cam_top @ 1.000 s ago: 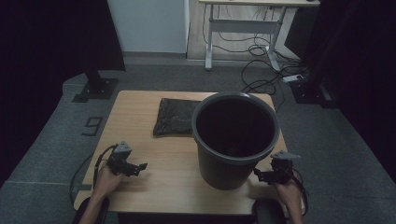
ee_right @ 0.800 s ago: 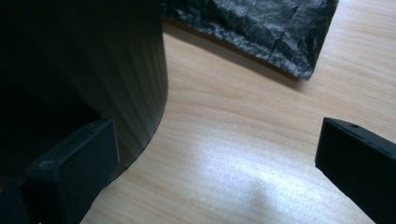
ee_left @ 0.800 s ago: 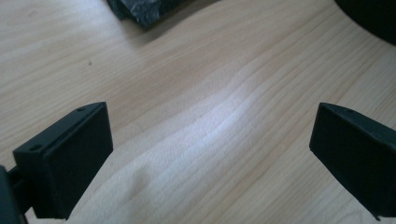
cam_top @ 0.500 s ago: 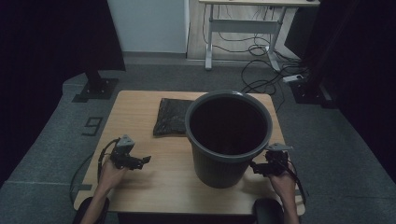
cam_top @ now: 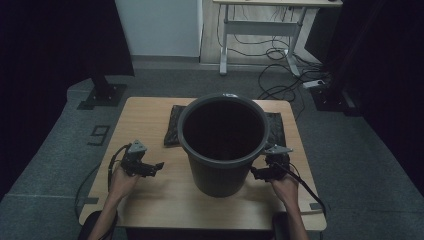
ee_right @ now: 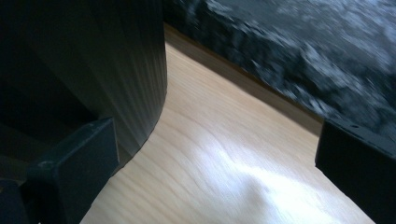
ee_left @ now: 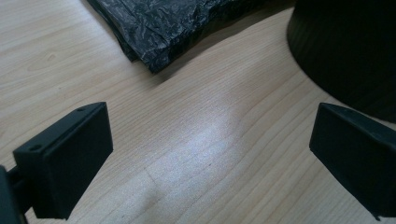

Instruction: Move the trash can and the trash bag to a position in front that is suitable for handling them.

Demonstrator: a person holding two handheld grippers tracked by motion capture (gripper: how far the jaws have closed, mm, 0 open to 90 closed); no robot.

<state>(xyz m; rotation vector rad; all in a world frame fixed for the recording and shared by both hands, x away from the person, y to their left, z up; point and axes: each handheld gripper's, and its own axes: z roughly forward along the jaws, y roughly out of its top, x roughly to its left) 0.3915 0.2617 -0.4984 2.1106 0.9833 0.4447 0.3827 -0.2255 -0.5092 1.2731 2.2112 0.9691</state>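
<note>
A wooden table (cam_top: 150,117) stands on grey carpet (cam_top: 55,150). At the far side, a white desk frame (cam_top: 260,27) stands over tangled cables (cam_top: 280,85).

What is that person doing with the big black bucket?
A person sits at a wooden table with a two-jaw gripper in each hand. The big dark bucket stands upright in the middle, partly covering a folded black plastic bag behind it. The left gripper is open over bare wood, apart from the bucket. The right gripper is open too, close against the bucket's side; its near jaw sits right by the wall. Nothing is gripped.
</note>
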